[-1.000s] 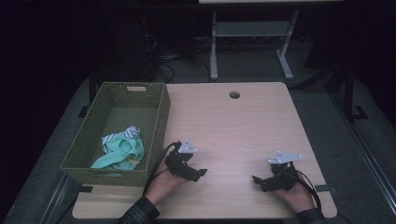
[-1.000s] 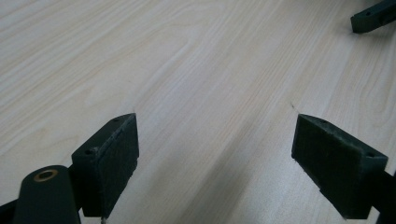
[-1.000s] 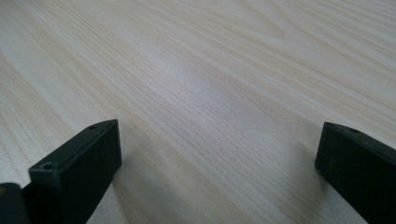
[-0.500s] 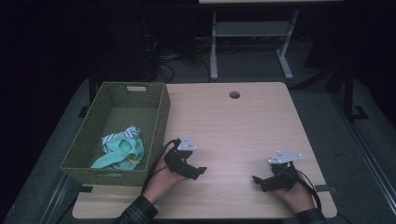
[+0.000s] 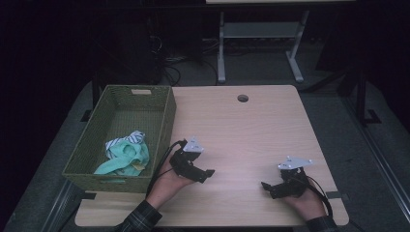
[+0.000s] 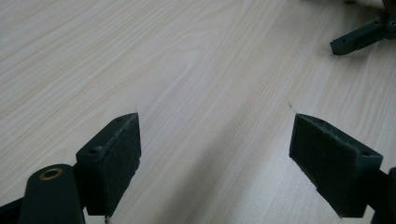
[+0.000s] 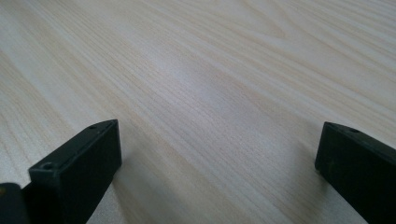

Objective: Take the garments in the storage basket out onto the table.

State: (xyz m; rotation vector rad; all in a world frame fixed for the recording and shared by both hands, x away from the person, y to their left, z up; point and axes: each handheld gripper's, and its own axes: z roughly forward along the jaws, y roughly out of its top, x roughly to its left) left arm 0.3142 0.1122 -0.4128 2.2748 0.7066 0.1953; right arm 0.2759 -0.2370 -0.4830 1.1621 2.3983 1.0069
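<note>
Nothing much has shifted since the earlier frames: both hands rest at the near edge of the desk [image 5: 251, 125] as they did, and the cloths lie in the basket exactly as before.

From the high view, the left hand-held gripper [image 5: 205, 175] sits just beside the woven green basket [image 5: 164, 121], pointing toward the desk's middle, and the right hand-held gripper [image 5: 267, 186] lies well apart from it near the right corner, pointing inward. The mint cloth [image 5: 126, 157] and a striped cloth [image 5: 128, 139] are heaped in the basket's near end, probably dropped there. With both tools low over bare wood, this looks like a resting pose between steps.

Looking along the left hand-held gripper [image 6: 215, 154], its jaws stand spread wide over bare wood grain, nothing between them; a black jaw tip of the other tool [image 6: 362, 37] shows at the top right.

Looking along the right hand-held gripper [image 7: 217, 163], its jaws are likewise spread, with nothing in them, close above the desk.
</note>
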